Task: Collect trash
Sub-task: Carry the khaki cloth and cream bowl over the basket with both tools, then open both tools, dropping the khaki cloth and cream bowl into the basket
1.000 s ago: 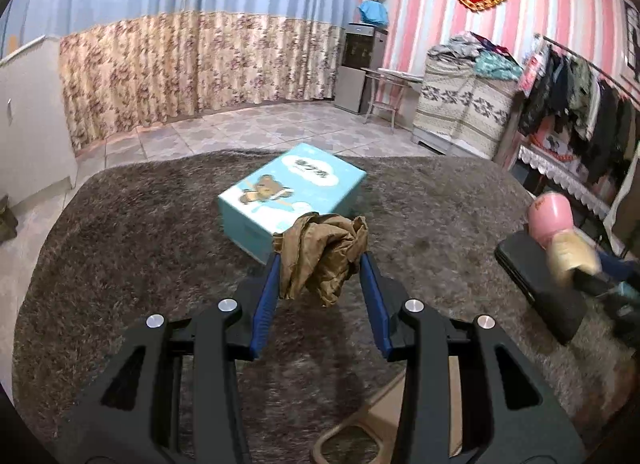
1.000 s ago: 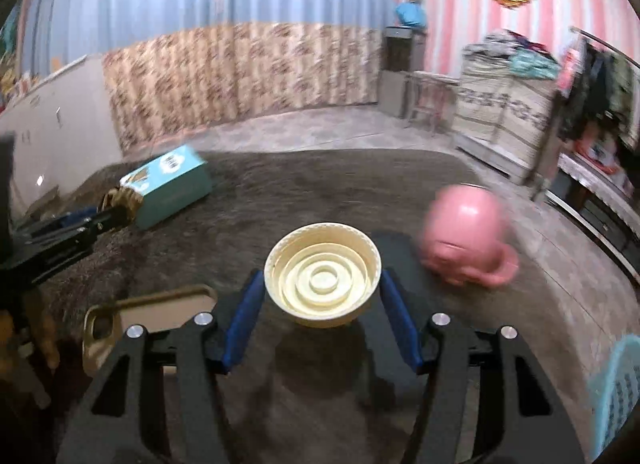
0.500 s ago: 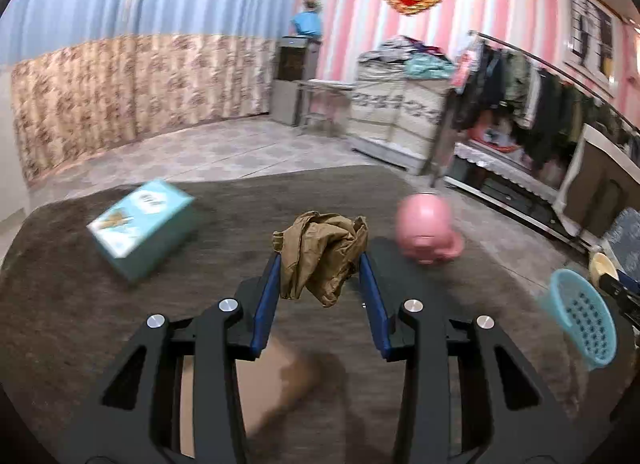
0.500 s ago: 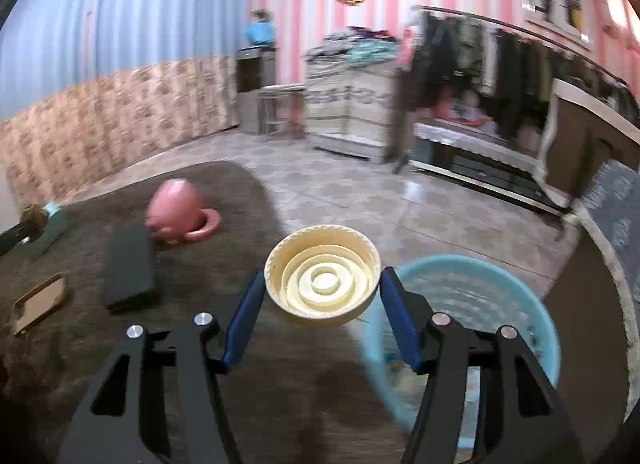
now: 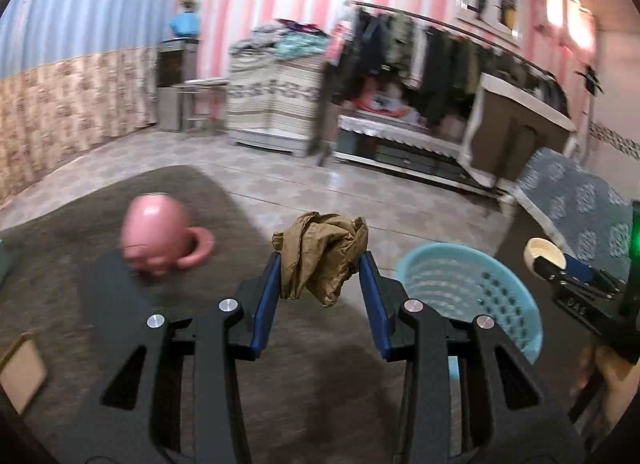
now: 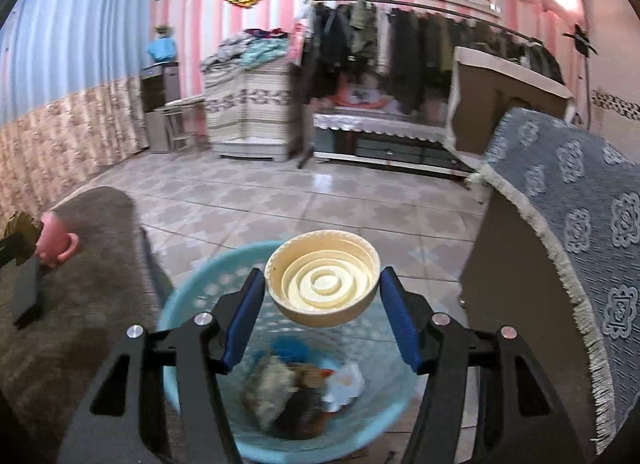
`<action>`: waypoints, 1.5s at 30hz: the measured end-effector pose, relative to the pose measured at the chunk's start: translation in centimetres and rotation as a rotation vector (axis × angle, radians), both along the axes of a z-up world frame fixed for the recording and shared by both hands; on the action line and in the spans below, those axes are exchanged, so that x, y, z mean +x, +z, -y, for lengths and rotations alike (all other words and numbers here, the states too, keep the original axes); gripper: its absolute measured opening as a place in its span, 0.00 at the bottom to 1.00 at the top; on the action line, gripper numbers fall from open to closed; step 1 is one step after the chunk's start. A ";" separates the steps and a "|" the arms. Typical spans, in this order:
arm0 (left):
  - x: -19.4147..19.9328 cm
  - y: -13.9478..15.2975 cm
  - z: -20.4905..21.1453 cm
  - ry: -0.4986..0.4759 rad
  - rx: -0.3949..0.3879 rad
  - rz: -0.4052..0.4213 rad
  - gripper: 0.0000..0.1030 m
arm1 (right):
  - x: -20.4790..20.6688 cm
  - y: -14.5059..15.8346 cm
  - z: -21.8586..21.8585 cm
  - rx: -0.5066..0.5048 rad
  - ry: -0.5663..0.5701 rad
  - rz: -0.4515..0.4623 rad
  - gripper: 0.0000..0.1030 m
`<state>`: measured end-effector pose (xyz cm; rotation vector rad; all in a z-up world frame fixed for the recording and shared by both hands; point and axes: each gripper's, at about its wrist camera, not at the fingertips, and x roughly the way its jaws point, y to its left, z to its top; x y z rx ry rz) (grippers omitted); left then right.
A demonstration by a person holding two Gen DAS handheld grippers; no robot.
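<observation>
My left gripper [image 5: 320,268] is shut on a crumpled brown paper wad [image 5: 322,252], held above the brown rug's right edge. A light blue perforated trash basket [image 5: 472,288] stands on the floor just right of it. My right gripper [image 6: 322,292] is shut on a cream ribbed lid [image 6: 323,288] and holds it directly above the same basket [image 6: 200,296], which has several pieces of trash [image 6: 304,388] in its bottom. The right gripper and its lid also show in the left wrist view [image 5: 545,253], at the far right above the basket.
A pink cup [image 5: 160,236] and a flat black case [image 5: 120,296] sit on the rug [image 5: 60,284], with a tan card [image 5: 22,364] at its left. A blue-covered table [image 6: 580,224] stands close on the right. Tiled floor [image 6: 280,200], a clothes rack and cabinets lie beyond.
Both grippers have swung right with their loads. The blue box has left the left view. The basket now lies under the right gripper and beside the left one.
</observation>
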<state>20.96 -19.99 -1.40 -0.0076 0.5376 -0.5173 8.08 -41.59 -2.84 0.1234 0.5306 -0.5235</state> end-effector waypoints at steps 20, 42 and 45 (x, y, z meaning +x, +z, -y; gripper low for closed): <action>1.1 -5.8 15.0 -0.175 0.140 -0.058 0.71 | -1.6 -2.4 5.1 0.077 -0.075 0.003 0.57; 1.2 -2.9 5.8 0.043 -0.019 -0.032 0.94 | -0.4 -3.5 2.3 0.066 -0.083 0.030 0.94; -0.2 -2.4 4.2 0.059 -0.011 -0.039 0.94 | -1.6 -2.4 1.7 0.078 -0.083 0.072 0.96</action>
